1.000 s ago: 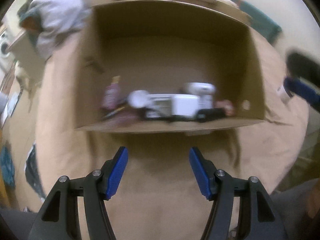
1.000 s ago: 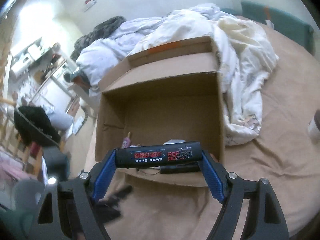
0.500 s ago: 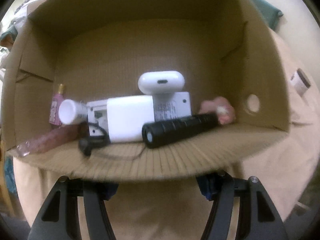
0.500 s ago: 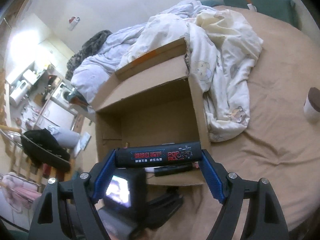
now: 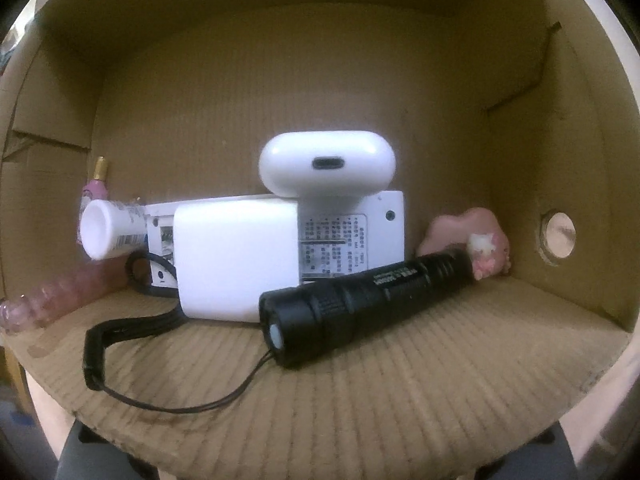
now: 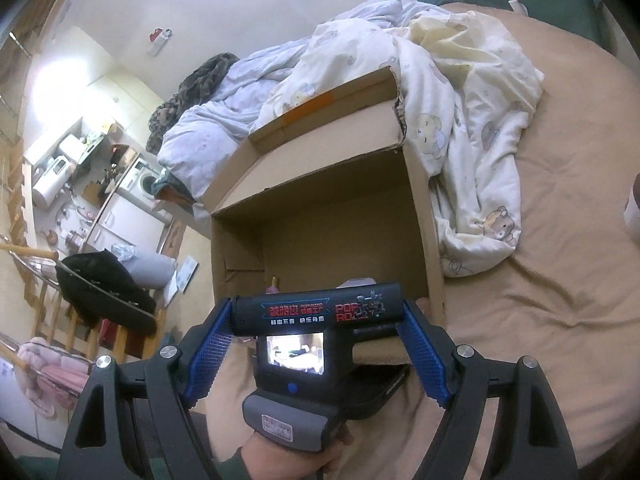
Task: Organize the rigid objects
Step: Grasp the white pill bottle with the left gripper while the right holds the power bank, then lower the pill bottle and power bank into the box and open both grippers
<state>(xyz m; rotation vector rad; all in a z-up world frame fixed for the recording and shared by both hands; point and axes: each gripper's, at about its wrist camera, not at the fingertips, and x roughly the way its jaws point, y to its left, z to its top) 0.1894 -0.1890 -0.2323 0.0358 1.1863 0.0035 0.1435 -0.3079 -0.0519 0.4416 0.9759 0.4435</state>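
A cardboard box (image 5: 400, 396) lies on its side on the bed and fills the left wrist view. Inside lie a black flashlight (image 5: 360, 304) with a wrist strap, a white charger block (image 5: 236, 260), a white earbud case (image 5: 326, 166) on a white device, a white bottle (image 5: 108, 228), a pink tube (image 5: 60, 300) and a pink figure (image 5: 476, 240). My left gripper's fingers are hidden under the box's front flap. My right gripper (image 6: 318, 316) is shut on a black tube with red print (image 6: 316, 309), held before the box (image 6: 332, 208), above the left gripper's body (image 6: 298, 376).
A rumpled white duvet (image 6: 452, 92) lies behind and right of the box on the tan bedsheet (image 6: 552, 320). A cup (image 6: 633, 208) stands at the right edge. A chair with dark clothes (image 6: 100, 284) and kitchen furniture are off the bed's left.
My left gripper has pushed in towards the box until the flap hides its fingers. It now shows in the right wrist view below the held tube. The right gripper has risen slightly.
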